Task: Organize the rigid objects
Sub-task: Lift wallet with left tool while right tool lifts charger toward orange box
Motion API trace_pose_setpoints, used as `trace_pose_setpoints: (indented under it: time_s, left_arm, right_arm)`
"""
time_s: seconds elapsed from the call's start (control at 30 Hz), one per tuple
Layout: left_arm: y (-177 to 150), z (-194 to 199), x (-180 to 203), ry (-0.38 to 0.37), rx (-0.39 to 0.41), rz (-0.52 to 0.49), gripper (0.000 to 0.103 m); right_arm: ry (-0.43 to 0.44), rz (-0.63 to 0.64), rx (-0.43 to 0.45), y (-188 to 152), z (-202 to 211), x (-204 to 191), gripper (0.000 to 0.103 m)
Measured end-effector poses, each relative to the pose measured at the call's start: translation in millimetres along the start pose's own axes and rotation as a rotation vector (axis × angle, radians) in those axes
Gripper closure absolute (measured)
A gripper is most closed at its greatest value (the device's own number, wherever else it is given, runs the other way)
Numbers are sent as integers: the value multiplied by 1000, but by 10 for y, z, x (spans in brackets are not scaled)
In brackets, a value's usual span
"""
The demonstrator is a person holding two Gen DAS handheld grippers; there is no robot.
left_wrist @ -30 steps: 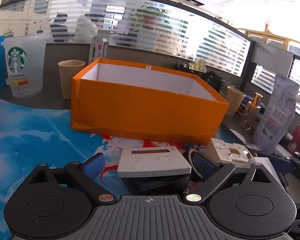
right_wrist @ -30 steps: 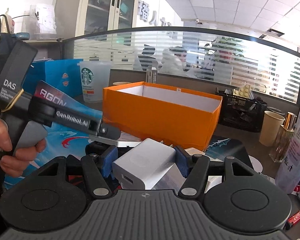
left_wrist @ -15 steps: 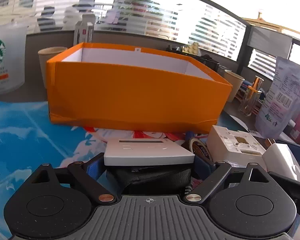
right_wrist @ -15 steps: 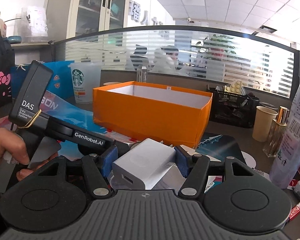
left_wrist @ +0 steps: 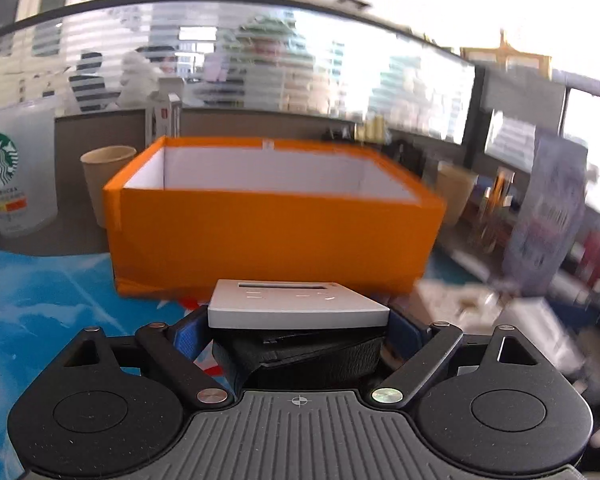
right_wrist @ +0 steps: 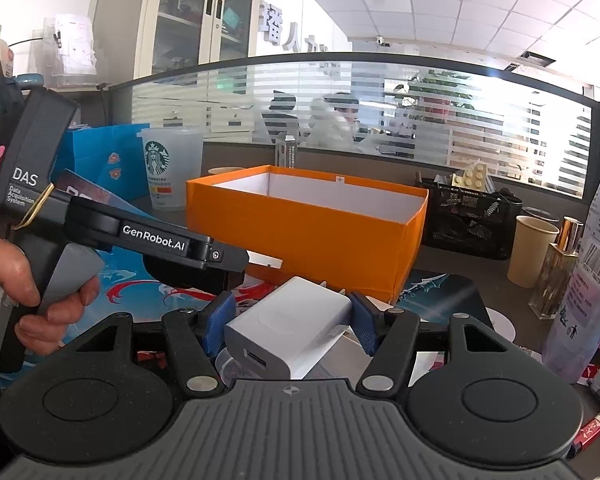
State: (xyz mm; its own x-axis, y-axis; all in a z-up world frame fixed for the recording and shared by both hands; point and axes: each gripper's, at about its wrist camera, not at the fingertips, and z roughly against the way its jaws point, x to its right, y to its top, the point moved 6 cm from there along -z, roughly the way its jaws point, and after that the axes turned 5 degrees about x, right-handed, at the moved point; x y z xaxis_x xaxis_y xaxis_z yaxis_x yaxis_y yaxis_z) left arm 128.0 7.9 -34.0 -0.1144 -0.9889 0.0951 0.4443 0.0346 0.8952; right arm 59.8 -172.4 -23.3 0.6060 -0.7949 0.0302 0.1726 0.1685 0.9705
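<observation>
An open orange box [left_wrist: 276,236] with a white inside stands on the desk ahead; it also shows in the right wrist view [right_wrist: 300,236]. My left gripper [left_wrist: 298,330] is shut on a flat white device with a display slot [left_wrist: 296,306] that has a black part under it, held above the mat just before the box. My right gripper [right_wrist: 290,318] is shut on a white USB charger block [right_wrist: 288,330], held low to the right of the left gripper's body [right_wrist: 112,236].
A Starbucks cup [left_wrist: 16,168] and a paper cup [left_wrist: 100,176] stand left of the box. A black mesh organizer [right_wrist: 472,216], a paper cup [right_wrist: 534,250], a perfume bottle [right_wrist: 556,268] and a plastic pouch [right_wrist: 592,264] stand right. White parts lie under the right gripper.
My left gripper has closed on the white device and lifted it off the mat, toward the box. My right gripper still holds the charger, nearly unmoved.
</observation>
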Motion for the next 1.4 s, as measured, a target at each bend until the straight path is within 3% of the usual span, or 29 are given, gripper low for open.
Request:
trace_pose_setpoints:
  time_s: [0.1, 0.17, 0.27, 0.47, 0.8, 0.97, 1.4]
  left_arm:
    - [-93, -61, -79, -2, -47, 67, 12]
    - [-86, -28, -76, 8, -21, 27, 11]
    - [-88, -19, -85, 80, 7, -32, 10]
    - [-144, -82, -87, 44, -30, -4, 10]
    - [-94, 65, -66, 33, -1, -7, 14]
    - [103, 398, 29, 68, 116, -99, 14]
    - [325, 600, -13, 71, 170, -61, 15]
  right_arm:
    - [4, 2, 0, 10, 4, -18, 44]
    - [6, 0, 0, 12, -1, -28, 44]
    - [8, -2, -5, 6, -12, -31, 44]
    - [8, -7, 0, 9, -17, -34, 44]
    - [6, -7, 1, -6, -26, -32, 44]
    - [9, -9, 9, -10, -13, -13, 44]
    - [13, 2, 38, 93, 56, -33, 44]
